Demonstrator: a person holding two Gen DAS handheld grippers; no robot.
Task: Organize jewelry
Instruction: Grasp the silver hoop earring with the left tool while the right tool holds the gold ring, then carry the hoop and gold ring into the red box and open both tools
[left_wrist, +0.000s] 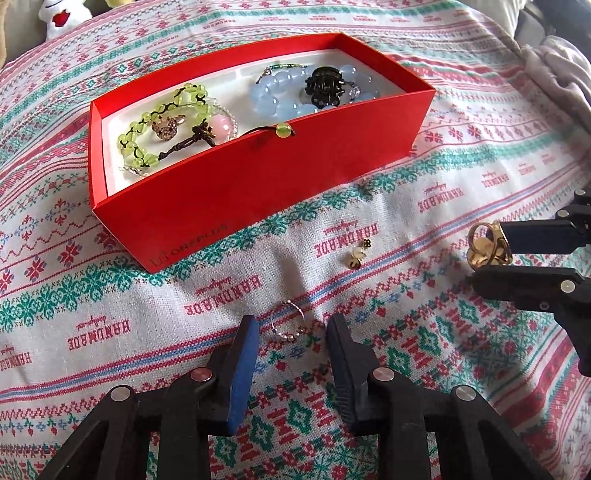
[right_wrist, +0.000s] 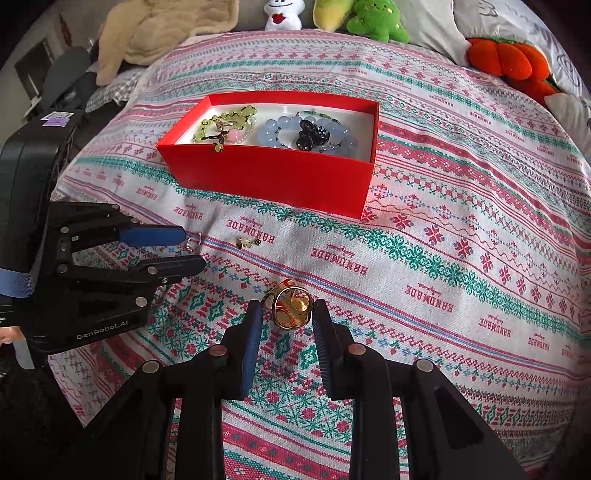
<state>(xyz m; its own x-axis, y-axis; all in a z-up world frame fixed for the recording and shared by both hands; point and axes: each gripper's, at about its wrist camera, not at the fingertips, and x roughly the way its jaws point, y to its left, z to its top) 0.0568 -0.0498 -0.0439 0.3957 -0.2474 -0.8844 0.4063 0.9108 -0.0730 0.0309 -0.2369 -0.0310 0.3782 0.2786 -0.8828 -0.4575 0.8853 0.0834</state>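
A red box (left_wrist: 258, 192) (right_wrist: 273, 177) on the patterned cloth holds a green bead bracelet (left_wrist: 147, 125), a pale blue bead bracelet (left_wrist: 280, 92) and a black hair claw (left_wrist: 325, 86). My right gripper (right_wrist: 287, 314) (left_wrist: 484, 254) is shut on a gold ring (right_wrist: 291, 308) (left_wrist: 485, 247), a little above the cloth. My left gripper (left_wrist: 291, 325) (right_wrist: 192, 247) is open, its fingers on either side of a thin pearl ring (left_wrist: 288, 325) (right_wrist: 192, 242) lying on the cloth. A small gold earring (left_wrist: 356, 254) (right_wrist: 247, 242) lies between the grippers.
The patterned cloth (right_wrist: 443, 258) covers a bed. Plush toys (right_wrist: 369, 16) and an orange cushion (right_wrist: 509, 61) sit along the far edge. A beige blanket (right_wrist: 159, 29) lies at the far left.
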